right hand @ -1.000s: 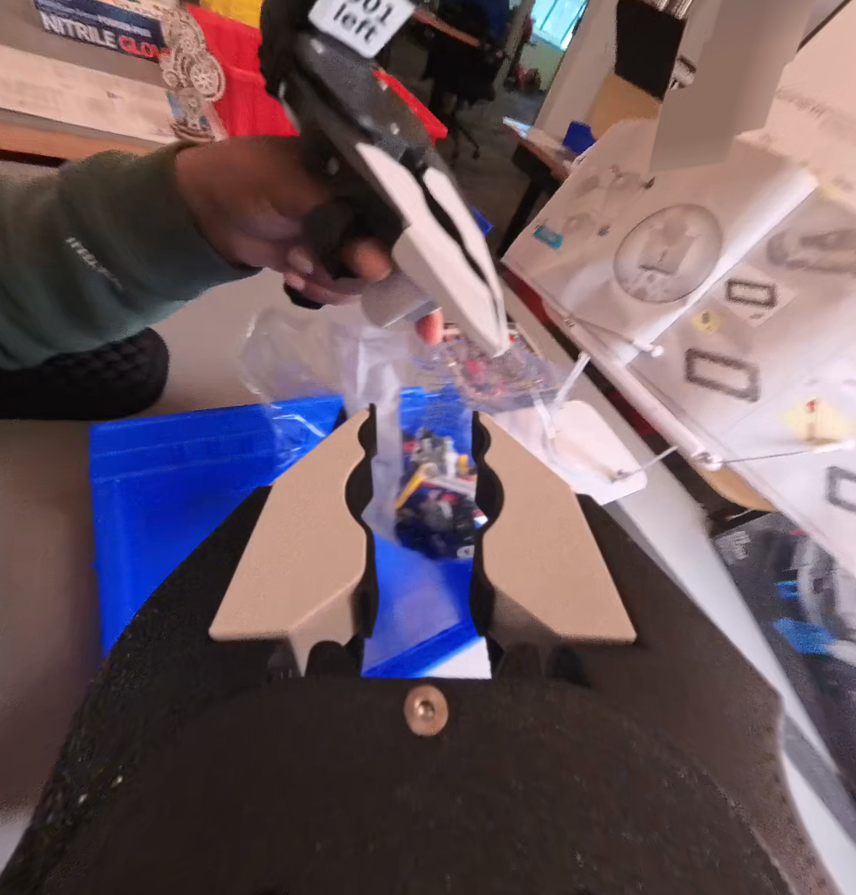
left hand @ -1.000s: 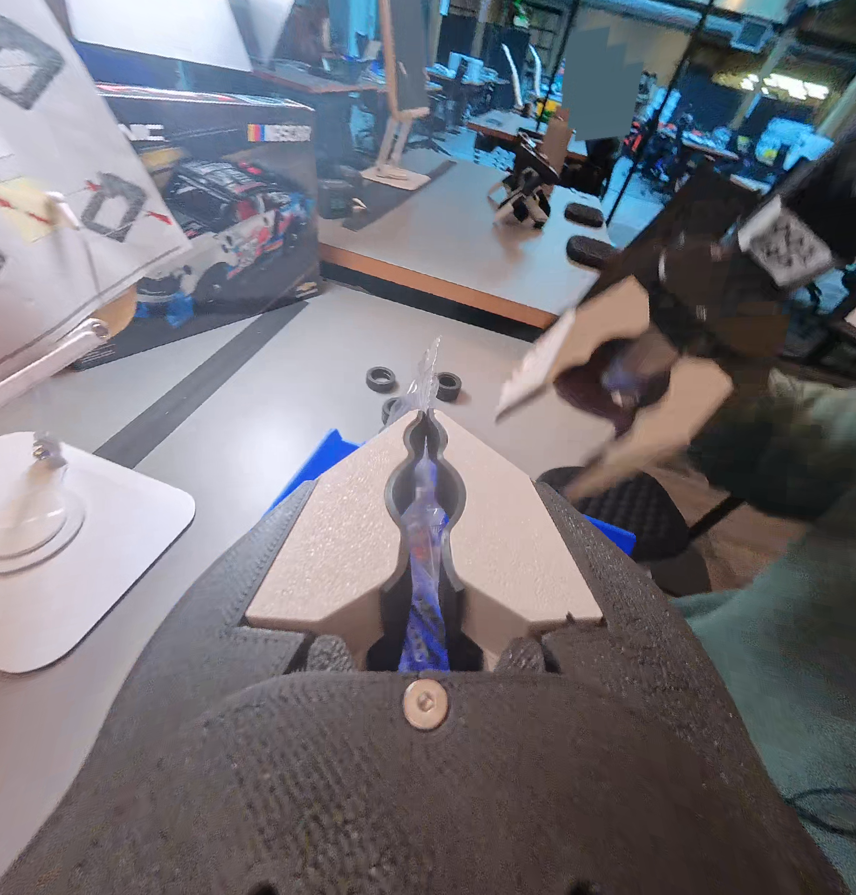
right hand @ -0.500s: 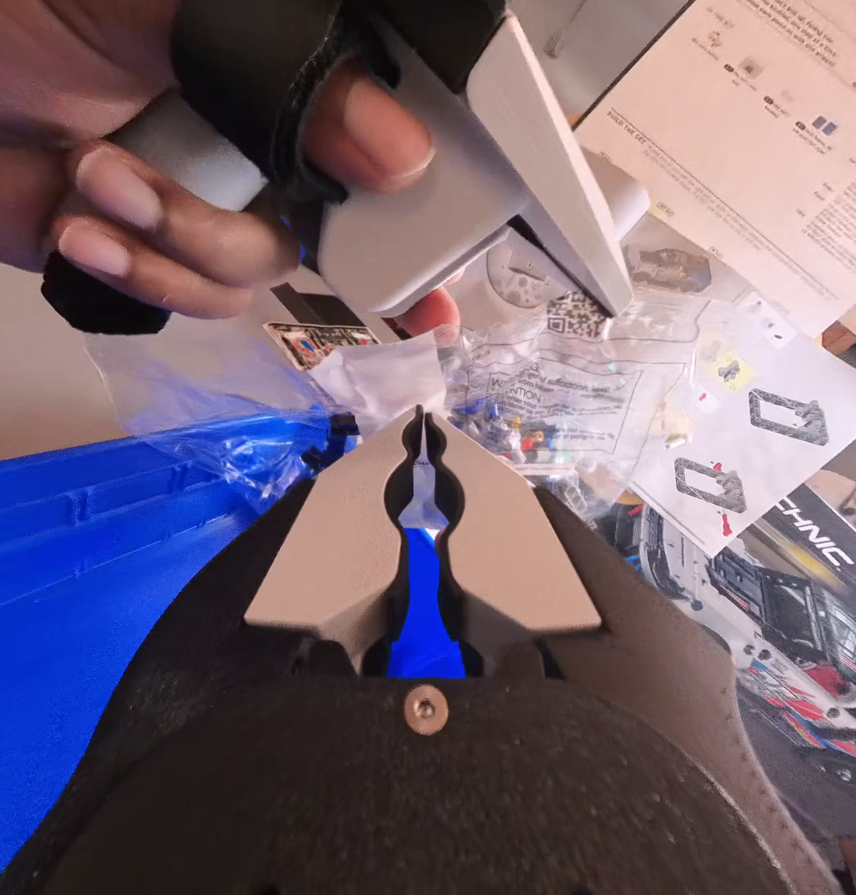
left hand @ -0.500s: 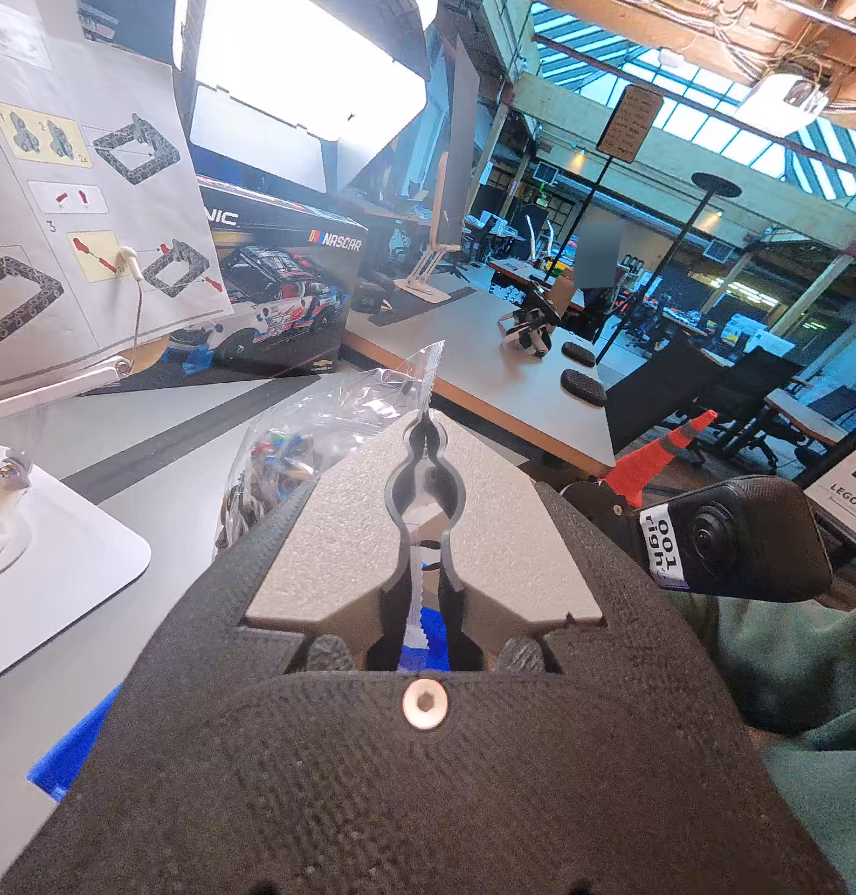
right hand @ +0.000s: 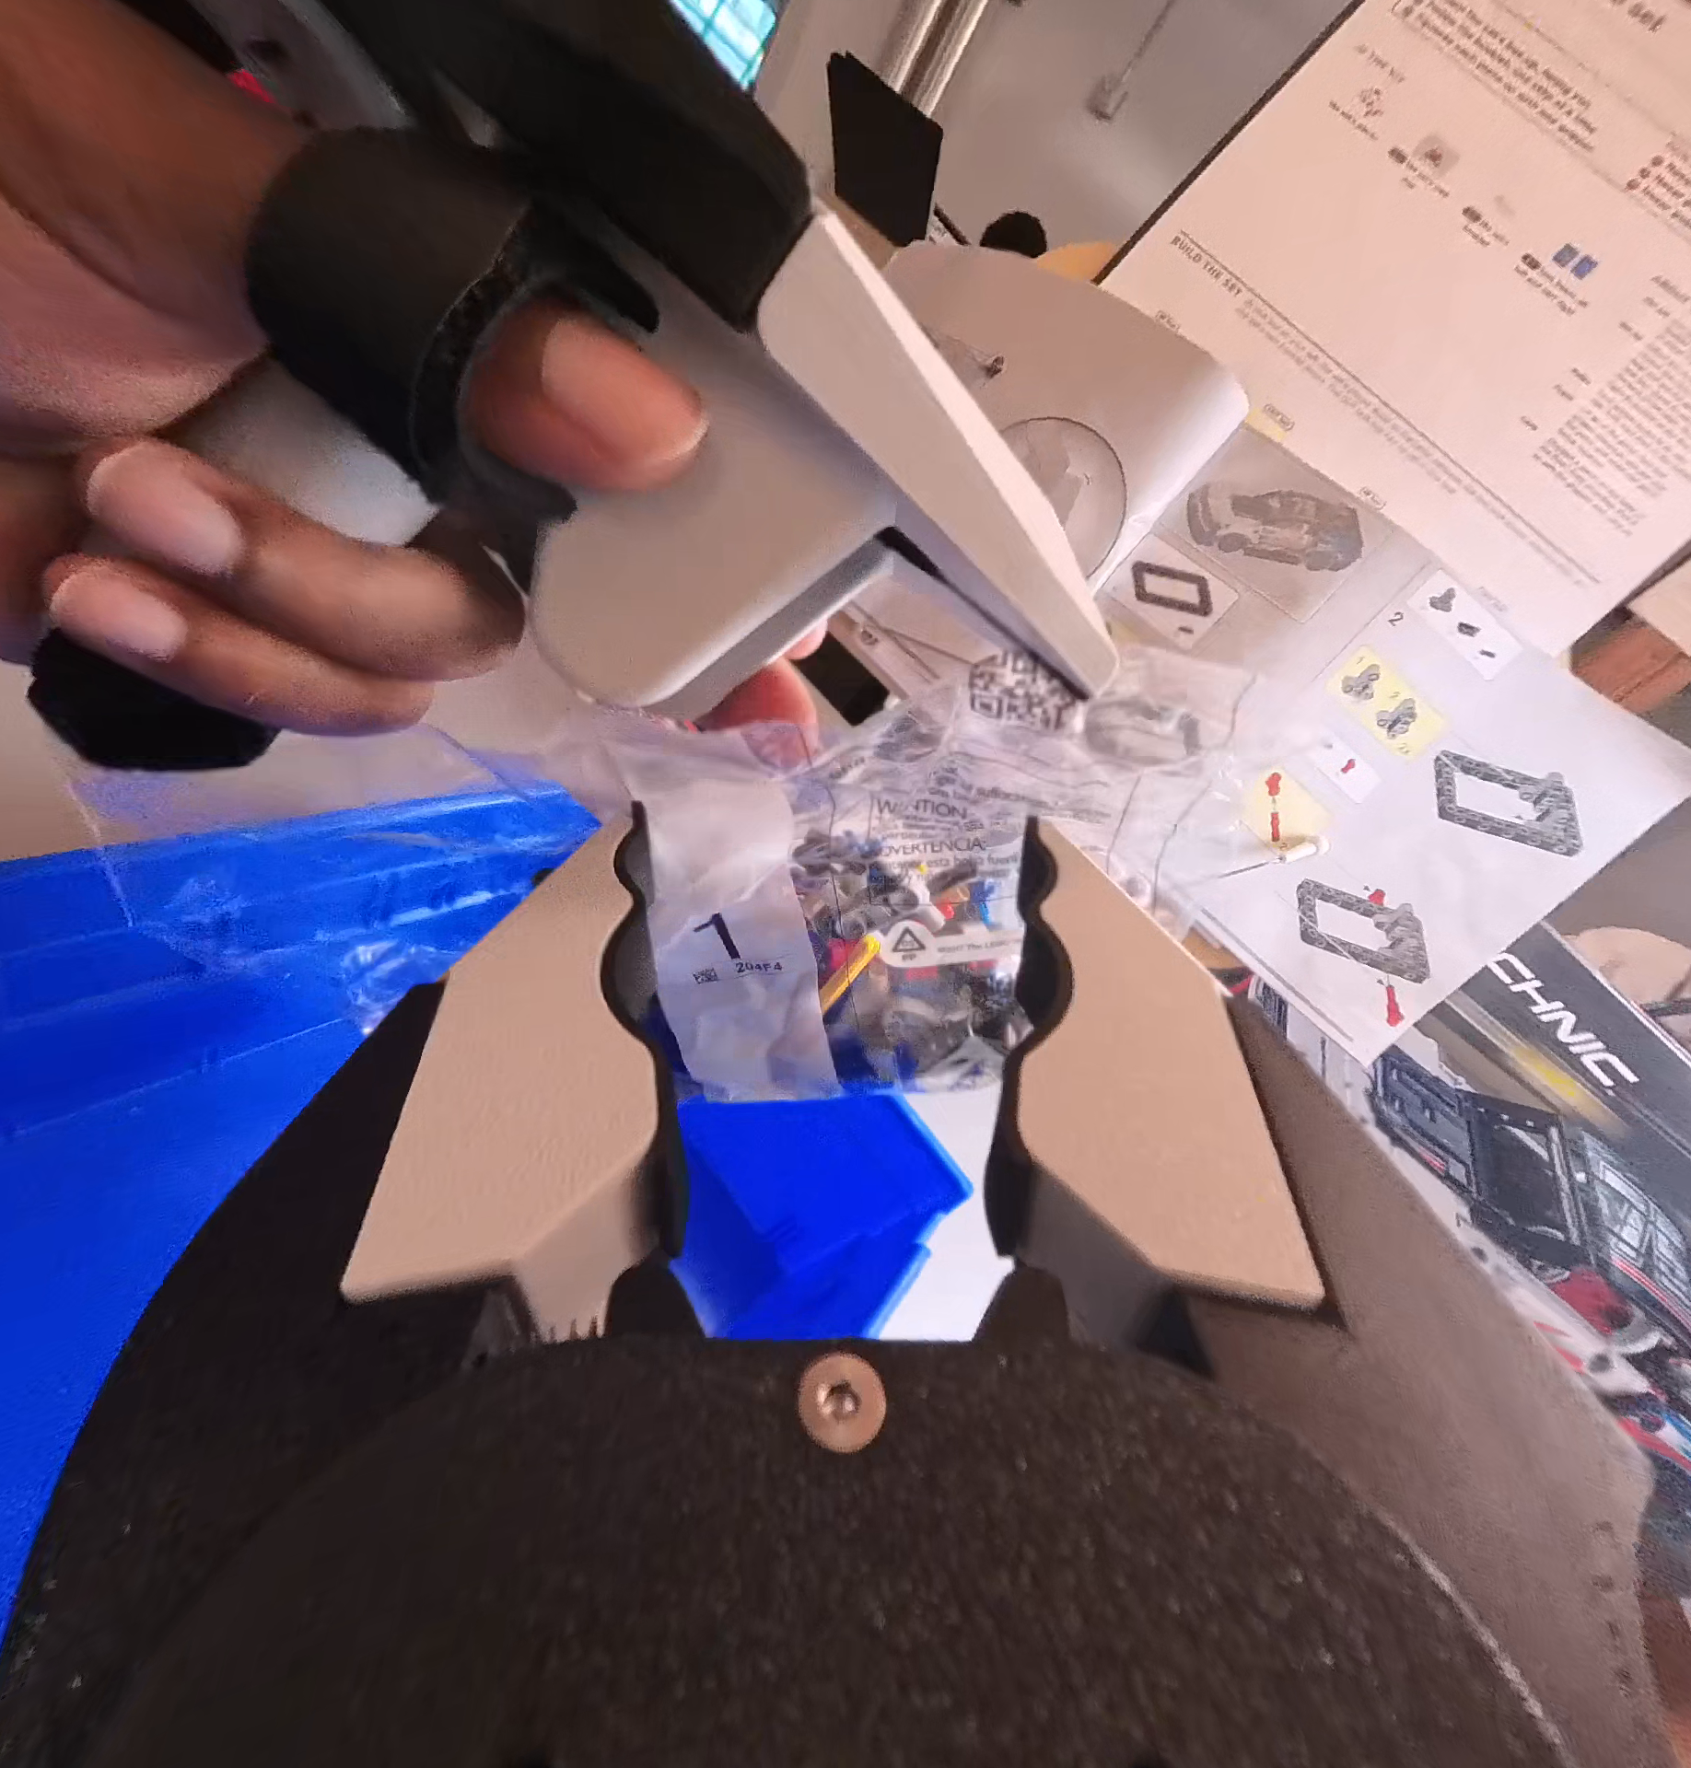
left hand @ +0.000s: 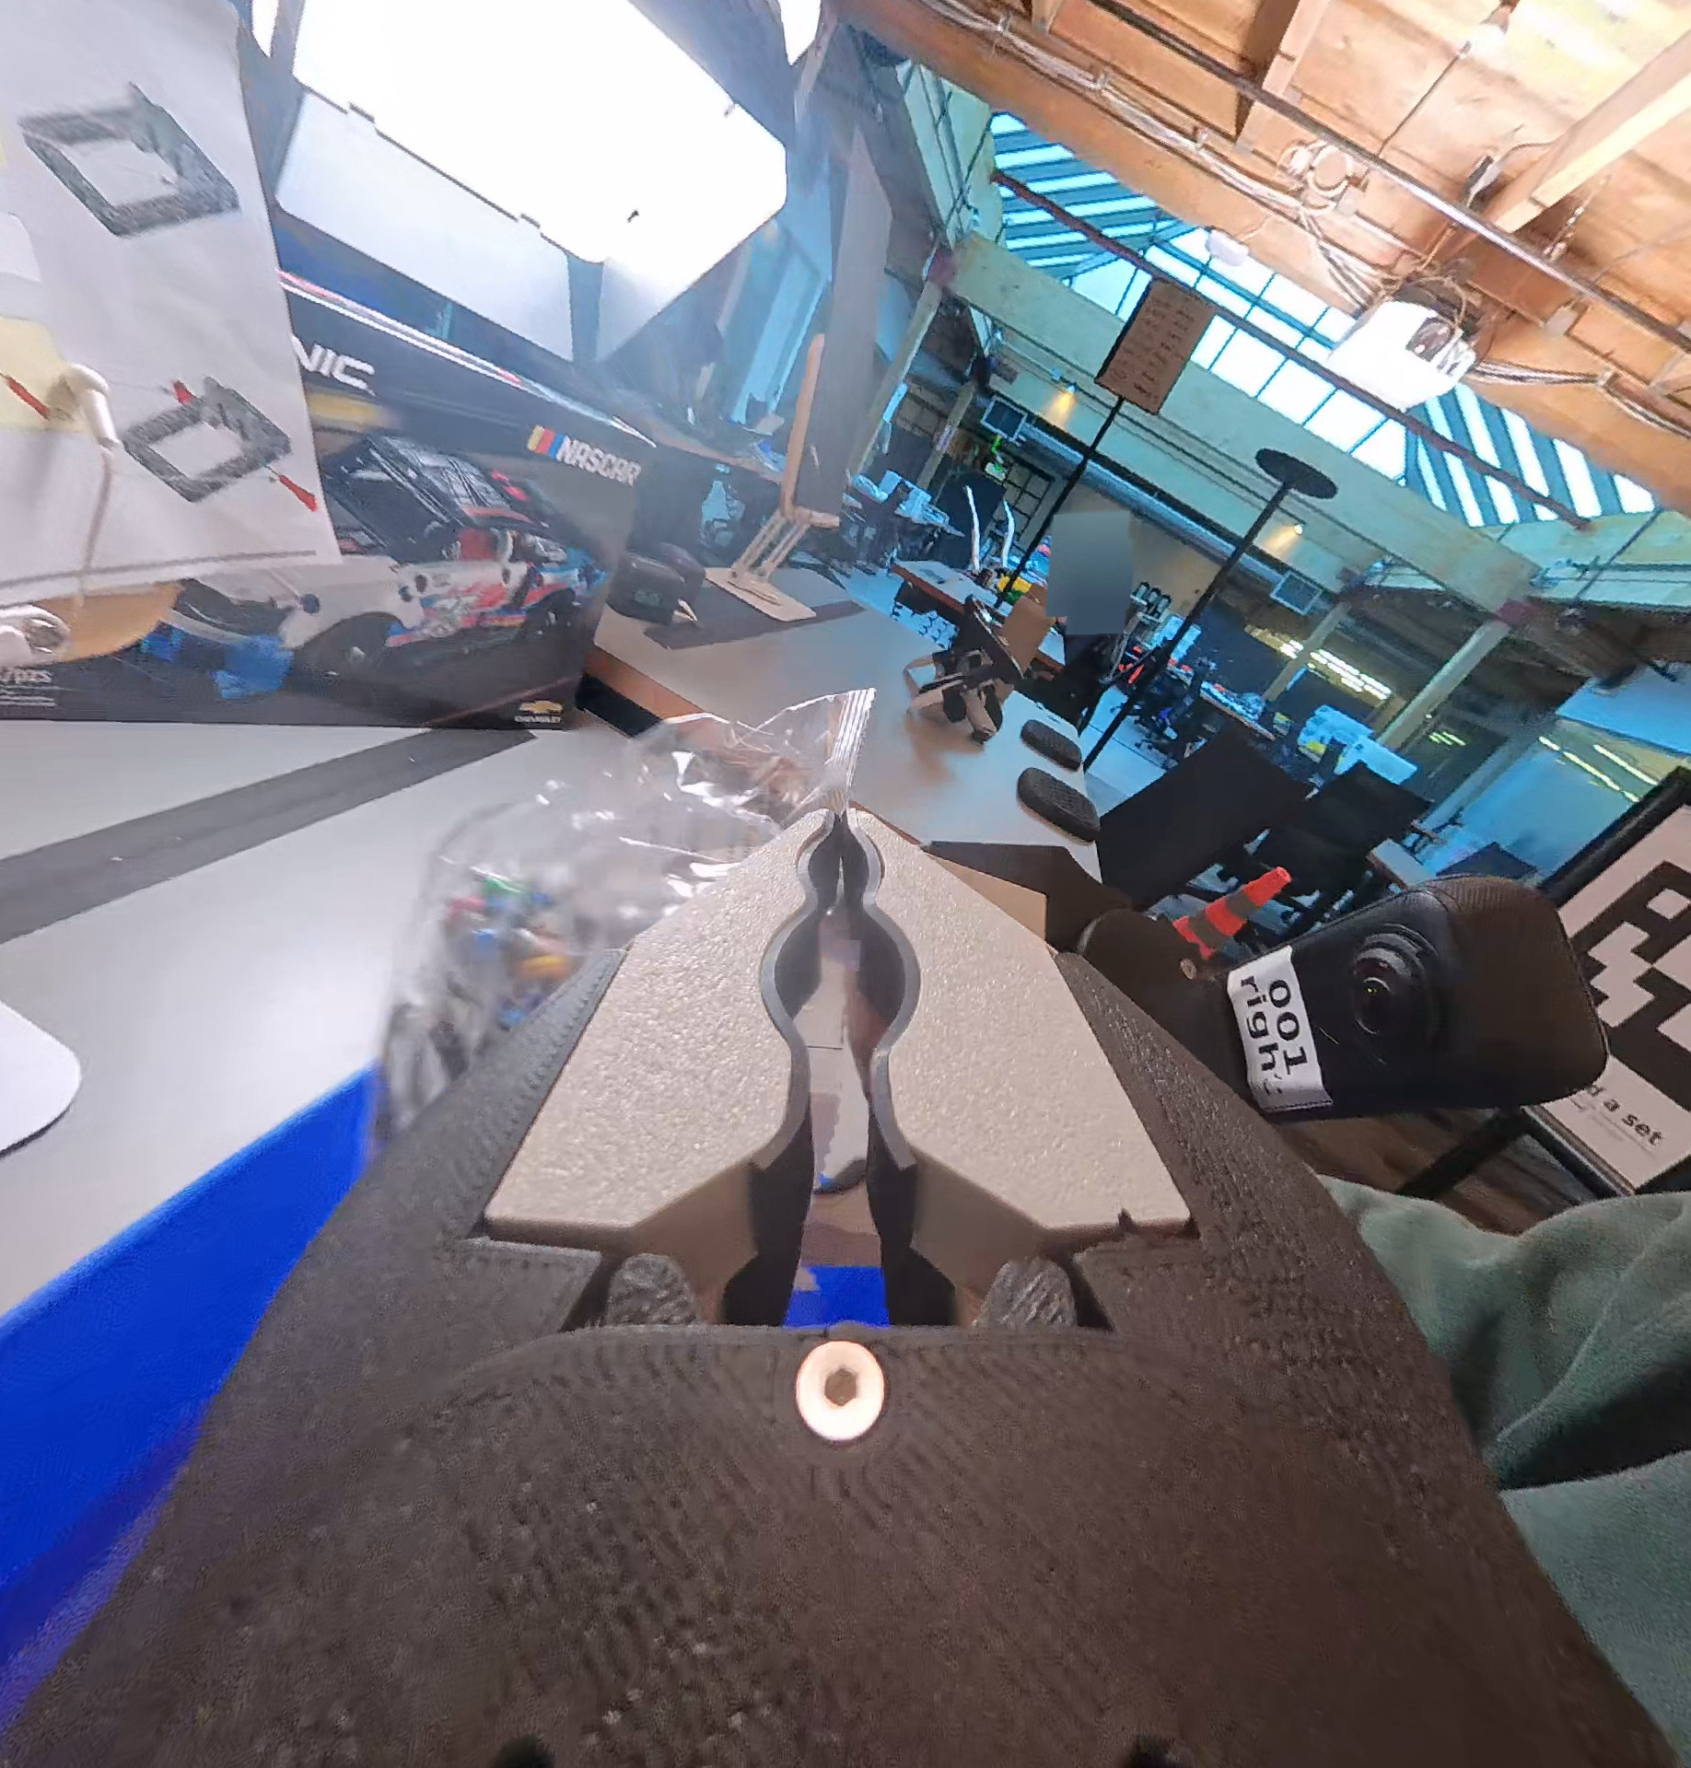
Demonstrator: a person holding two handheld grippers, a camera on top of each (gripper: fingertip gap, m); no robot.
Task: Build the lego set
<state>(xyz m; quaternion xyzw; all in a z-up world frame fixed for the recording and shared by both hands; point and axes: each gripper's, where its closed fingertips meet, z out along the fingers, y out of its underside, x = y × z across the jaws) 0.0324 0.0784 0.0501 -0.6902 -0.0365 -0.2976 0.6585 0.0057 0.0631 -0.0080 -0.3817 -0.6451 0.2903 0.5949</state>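
Now | my left tongs [left hand: 837, 823] clamp the clear parts bag's [right hand: 880, 909] top edge | my right tongs [right hand: 832, 842] gape apart before it | blue bin [right hand: 153, 1005] beneath.

The small pieces inside the clear bag [right hand: 918, 918] are a jumble, too small and blurred to sort. The left tool [left hand: 837, 825] hides the bag's lower part in its own view — the blue bin [right hand: 201, 957] and the set's box [left hand: 421, 574] run off the frame edges.
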